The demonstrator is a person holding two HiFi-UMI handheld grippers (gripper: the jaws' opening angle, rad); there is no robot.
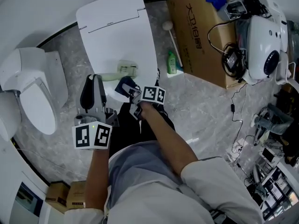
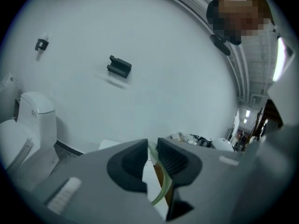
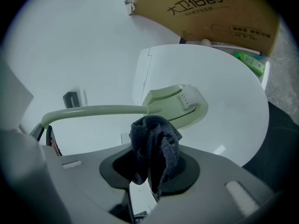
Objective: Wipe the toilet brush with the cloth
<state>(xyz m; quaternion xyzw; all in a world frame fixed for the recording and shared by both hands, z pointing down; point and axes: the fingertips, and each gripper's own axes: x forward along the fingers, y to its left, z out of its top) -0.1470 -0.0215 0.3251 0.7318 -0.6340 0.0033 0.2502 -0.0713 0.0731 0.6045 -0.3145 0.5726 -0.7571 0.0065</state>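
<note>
A pale green toilet brush (image 1: 125,70) is held over the closed white toilet lid (image 1: 117,31). My left gripper (image 1: 96,82) is shut on its thin green handle (image 2: 158,171), which runs up between the jaws. In the right gripper view the brush head (image 3: 176,101) with white bristles sits just beyond the cloth, and the handle (image 3: 93,110) runs off to the left. My right gripper (image 1: 134,96) is shut on a bunched dark blue cloth (image 3: 154,146), which hangs just under the brush head. The cloth (image 1: 125,86) also shows in the head view.
A second white toilet (image 1: 28,90) stands at the left. A cardboard box (image 1: 201,27) sits right of the toilet, with a green bottle (image 1: 172,62) and a white stick (image 1: 171,36) beside it. A white device (image 1: 266,45) and cables crowd the right side.
</note>
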